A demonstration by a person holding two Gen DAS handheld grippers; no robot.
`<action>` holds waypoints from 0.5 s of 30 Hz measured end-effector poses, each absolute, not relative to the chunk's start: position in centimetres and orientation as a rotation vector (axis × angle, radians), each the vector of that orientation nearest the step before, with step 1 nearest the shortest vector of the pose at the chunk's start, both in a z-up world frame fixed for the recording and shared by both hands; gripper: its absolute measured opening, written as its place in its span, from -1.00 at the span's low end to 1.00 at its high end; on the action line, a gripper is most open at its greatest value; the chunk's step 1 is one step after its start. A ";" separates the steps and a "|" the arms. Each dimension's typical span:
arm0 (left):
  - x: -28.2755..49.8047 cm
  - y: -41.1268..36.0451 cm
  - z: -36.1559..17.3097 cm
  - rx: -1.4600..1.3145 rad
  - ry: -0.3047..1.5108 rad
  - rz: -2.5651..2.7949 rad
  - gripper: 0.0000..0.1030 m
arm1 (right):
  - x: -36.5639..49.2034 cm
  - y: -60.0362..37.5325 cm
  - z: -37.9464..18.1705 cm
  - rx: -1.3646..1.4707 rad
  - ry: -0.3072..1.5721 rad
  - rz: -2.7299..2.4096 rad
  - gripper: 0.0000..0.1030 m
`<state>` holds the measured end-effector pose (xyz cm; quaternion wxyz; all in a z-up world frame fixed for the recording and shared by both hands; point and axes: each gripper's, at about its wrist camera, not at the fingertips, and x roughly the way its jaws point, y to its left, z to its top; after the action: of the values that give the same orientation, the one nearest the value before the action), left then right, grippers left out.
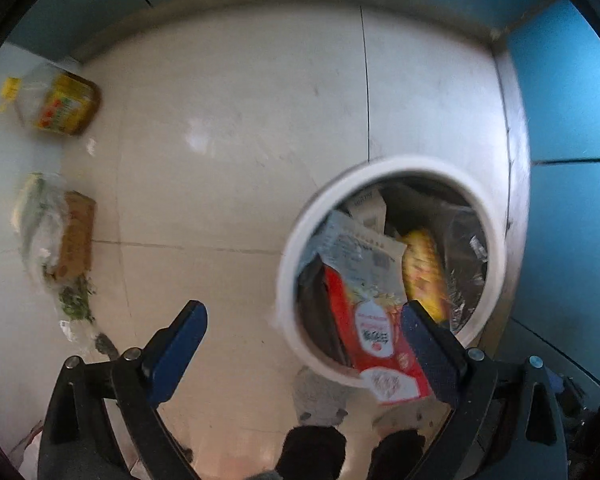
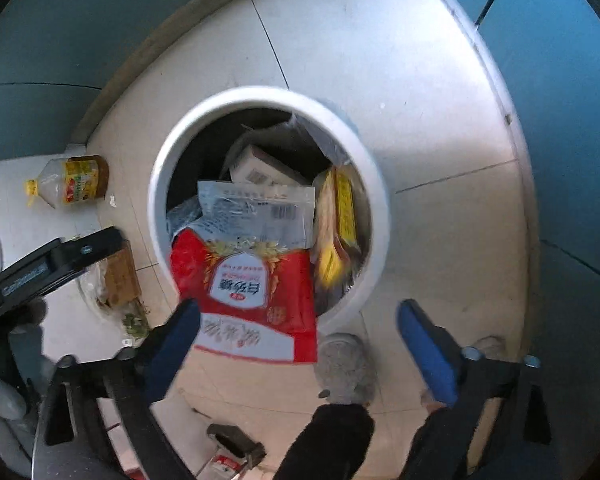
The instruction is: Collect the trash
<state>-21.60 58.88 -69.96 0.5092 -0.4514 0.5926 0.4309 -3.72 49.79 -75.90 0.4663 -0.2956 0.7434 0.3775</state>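
Left wrist view: the left gripper hung spread and empty. The red-and-white bag draped over the white bin rim, beside its right finger. An oil bottle and a cardboard box lay well off left.

Right wrist view: the right gripper gaped empty, with the red-and-white bag just ahead between its fingers, long axis running into the bin. The oil bottle lay far left, probably next.

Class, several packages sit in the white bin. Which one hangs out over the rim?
The red and white bag. Its lower end drapes over the near rim of the white bin, while the yellow packet and pale printed pouch stay inside.
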 end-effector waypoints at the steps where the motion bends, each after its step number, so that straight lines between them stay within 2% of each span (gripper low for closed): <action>1: -21.6 58.6 -68.4 -1.058 1.404 1.056 0.92 | -3.6 49.8 -75.0 -0.744 1.794 0.924 0.99; 8: -22.8 55.1 -59.3 -0.893 1.344 1.107 0.92 | -4.4 47.8 -64.8 -0.875 1.538 0.878 1.00; 15: -23.9 51.1 -47.4 -0.852 1.260 1.099 0.92 | -4.6 44.6 -50.2 -0.817 1.398 0.894 1.00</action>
<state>-23.93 51.06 -47.44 0.5913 -0.3660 0.5417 0.4722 -4.62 44.58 -50.18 0.6018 -0.3527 0.6036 0.3861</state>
